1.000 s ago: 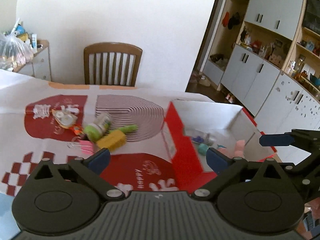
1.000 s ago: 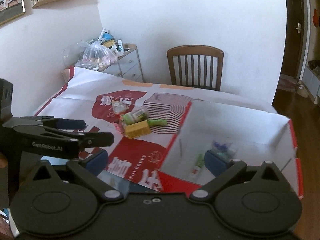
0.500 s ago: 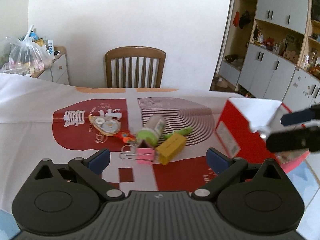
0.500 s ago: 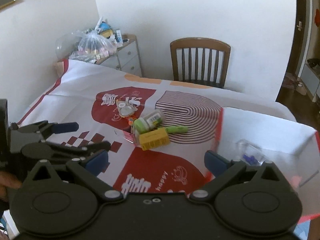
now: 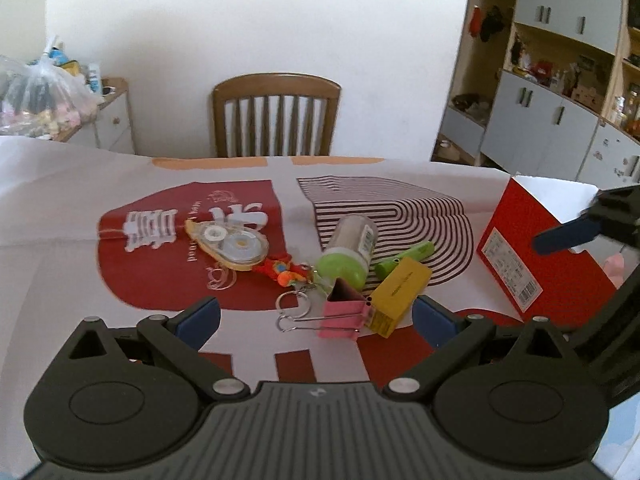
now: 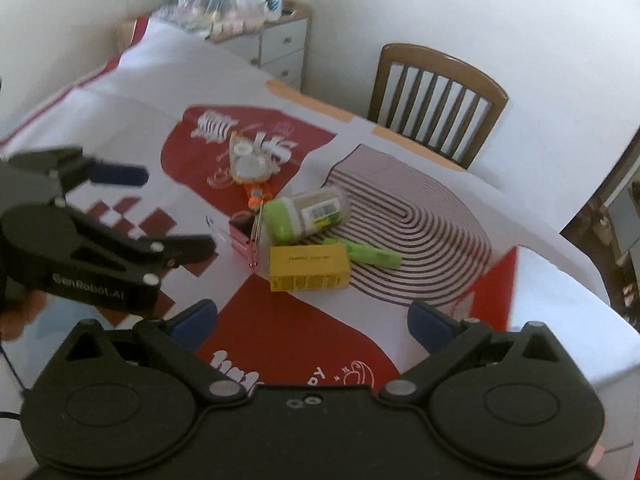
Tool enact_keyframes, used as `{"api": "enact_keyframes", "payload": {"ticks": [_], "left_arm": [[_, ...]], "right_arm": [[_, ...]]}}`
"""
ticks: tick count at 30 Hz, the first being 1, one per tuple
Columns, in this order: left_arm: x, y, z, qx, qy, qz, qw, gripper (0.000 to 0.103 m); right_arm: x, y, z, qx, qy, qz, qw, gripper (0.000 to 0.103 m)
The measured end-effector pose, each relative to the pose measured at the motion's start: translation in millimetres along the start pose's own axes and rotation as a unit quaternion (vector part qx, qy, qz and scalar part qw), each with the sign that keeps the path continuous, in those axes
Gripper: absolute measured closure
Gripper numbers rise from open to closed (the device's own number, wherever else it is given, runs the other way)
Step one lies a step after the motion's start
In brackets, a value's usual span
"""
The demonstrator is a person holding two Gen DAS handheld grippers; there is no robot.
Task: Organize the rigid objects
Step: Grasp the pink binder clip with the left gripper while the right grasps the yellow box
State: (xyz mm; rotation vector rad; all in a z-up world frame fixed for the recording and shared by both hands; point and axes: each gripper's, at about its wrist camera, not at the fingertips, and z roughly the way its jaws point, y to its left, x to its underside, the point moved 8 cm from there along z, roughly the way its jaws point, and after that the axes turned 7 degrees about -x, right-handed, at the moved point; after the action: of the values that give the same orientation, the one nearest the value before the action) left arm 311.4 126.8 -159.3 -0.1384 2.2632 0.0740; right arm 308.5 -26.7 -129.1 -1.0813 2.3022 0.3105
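Observation:
A small pile lies on the red and white tablecloth: a pink binder clip (image 5: 343, 312), a yellow box (image 5: 398, 297), a green-capped bottle (image 5: 349, 254), a green marker (image 5: 404, 261), an orange keychain (image 5: 282, 271) and a correction tape dispenser (image 5: 228, 243). My left gripper (image 5: 316, 316) is open and empty, just in front of the binder clip. My right gripper (image 6: 312, 320) is open and empty, a short way in front of the yellow box (image 6: 308, 267). A red box (image 5: 540, 256) stands to the right; its inside is hidden.
A wooden chair (image 5: 276, 116) stands at the table's far edge. A drawer unit with a plastic bag (image 5: 36, 100) is at the back left. Cabinets and shelves (image 5: 560, 112) line the right wall. The left gripper also shows in the right wrist view (image 6: 120, 208).
Both grippers have swung left, away from the red box, and come closer to the pile. The box has slid to the right edge of both views. Both jaws stay open.

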Motion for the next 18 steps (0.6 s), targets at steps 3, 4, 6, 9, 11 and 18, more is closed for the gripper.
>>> {"api": "enact_keyframes", "payload": {"ticks": [3,4,6,9,11,18], "left_arm": [[-1.4,-1.1,12.2,0.005,0.007,0.006,0.9999,0.002],[-1.8,-1.5,15.8,0.009,0.007,0.007,0.9999,0.002],[-2.8,-1.9,22.8,0.012,0.008,0.013,0.9998,0.002],[-2.7,-2.6,33.7,0.022,0.015,0.017,0.9995,0.004],[-2.1,-4.4,39.2,0.027,0.019,0.021,0.9992,0.010],[1.2,-10.3,51.3,0.049,0.031,0.026,0.9980,0.031]], "right_arm": [[-0.7,3.7,17.4,0.004,0.004,-0.005,1.000,0.006],[-1.4,4.8,22.4,0.003,0.005,-0.004,1.000,0.006],[-2.8,6.3,32.5,0.006,0.010,-0.010,1.000,0.008],[-3.0,5.1,48.6,0.028,0.020,-0.026,0.999,0.016],[-3.2,1.8,57.2,0.035,0.026,-0.026,0.999,0.021],[-8.1,-4.4,73.5,0.034,0.023,-0.036,0.999,0.024]]}}
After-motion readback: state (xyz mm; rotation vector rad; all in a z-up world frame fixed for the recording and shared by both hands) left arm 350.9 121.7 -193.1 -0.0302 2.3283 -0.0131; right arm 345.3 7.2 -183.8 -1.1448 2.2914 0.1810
